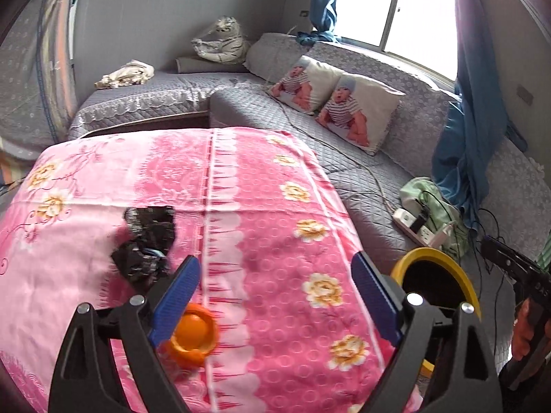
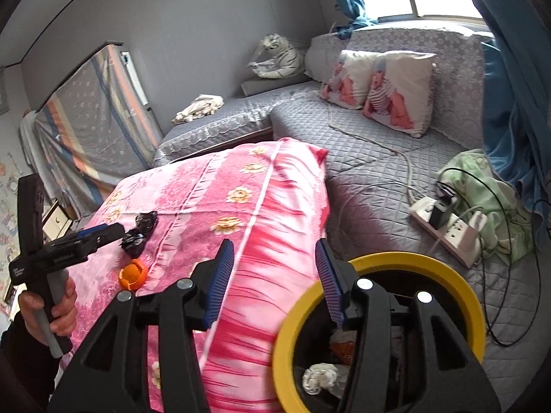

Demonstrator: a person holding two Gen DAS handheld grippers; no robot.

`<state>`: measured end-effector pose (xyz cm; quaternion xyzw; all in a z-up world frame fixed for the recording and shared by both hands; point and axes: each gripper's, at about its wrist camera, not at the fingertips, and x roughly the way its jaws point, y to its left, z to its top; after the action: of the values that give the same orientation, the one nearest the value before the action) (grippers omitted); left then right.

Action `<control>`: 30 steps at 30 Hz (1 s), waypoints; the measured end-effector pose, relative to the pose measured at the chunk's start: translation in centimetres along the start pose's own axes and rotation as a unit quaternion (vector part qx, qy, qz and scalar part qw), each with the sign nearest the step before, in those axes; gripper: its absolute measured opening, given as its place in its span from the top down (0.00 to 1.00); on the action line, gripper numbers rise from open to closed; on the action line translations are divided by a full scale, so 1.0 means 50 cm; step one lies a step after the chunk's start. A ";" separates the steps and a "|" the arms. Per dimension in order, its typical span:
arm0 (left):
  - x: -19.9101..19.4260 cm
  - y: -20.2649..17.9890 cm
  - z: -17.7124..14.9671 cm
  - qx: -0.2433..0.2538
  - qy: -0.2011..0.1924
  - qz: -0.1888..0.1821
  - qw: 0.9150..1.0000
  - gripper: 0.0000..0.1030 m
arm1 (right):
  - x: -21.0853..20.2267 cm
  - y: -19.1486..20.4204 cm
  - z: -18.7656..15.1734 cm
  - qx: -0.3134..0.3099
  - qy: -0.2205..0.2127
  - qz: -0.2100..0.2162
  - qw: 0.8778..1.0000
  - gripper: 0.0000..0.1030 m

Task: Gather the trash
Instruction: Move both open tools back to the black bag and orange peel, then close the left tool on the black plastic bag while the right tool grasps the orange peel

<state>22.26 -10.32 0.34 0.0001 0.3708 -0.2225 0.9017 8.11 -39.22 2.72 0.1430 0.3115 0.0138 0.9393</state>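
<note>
A: Where is the trash?

B: On the pink flowered blanket (image 1: 261,213). A crumpled black wrapper (image 1: 146,241) lies there, and an orange plastic lid (image 1: 193,339) sits just beside it, on the nearer side.

A: And the left gripper (image 1: 275,304)?

B: It hangs above the blanket with its blue pads spread wide and nothing between them. In its own camera one pad overlaps the orange lid, but I cannot tell whether they touch. From the right wrist view the left gripper (image 2: 113,230) shows up next to the black wrapper (image 2: 139,232), its tip just beside the wrapper, with the orange lid (image 2: 132,275) close below.

A: The right gripper (image 2: 273,284)?

B: Also spread, holding nothing. One pad is over the blanket's edge, the other over the yellow-rimmed bin (image 2: 444,268).

A: Where does the bin stand relative to the blanket?

B: Just beside its right edge, against the grey quilted sofa (image 2: 372,186). Crumpled white paper (image 2: 320,377) and other scraps lie inside it. Beyond the bin, a white power strip (image 2: 451,230) rests on the sofa.
</note>
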 end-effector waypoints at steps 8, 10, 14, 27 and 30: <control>0.031 0.173 0.009 -0.034 0.015 0.067 0.997 0.14 | 0.133 0.192 -0.033 -0.072 0.063 0.108 0.990 0.41; 0.047 0.201 0.007 -0.038 0.022 0.073 0.996 0.14 | 0.165 0.238 -0.051 -0.087 0.082 0.134 0.984 0.36; 0.084 0.236 0.001 -0.046 0.042 0.075 0.995 0.14 | 0.223 0.323 -0.080 -0.123 0.119 0.161 0.972 0.32; 0.167 0.279 0.003 -0.049 0.064 0.104 0.991 0.14 | 0.318 0.423 -0.107 -0.160 0.147 0.148 0.965 0.28; 0.189 0.291 0.005 -0.054 0.072 0.112 0.990 0.14 | 0.341 0.435 -0.113 -0.168 0.154 0.138 0.964 0.28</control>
<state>34.18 -1.03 -8.19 0.0094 0.4441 -0.0988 0.8905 19.91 -14.92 -5.47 0.0213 0.4229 0.2171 0.8795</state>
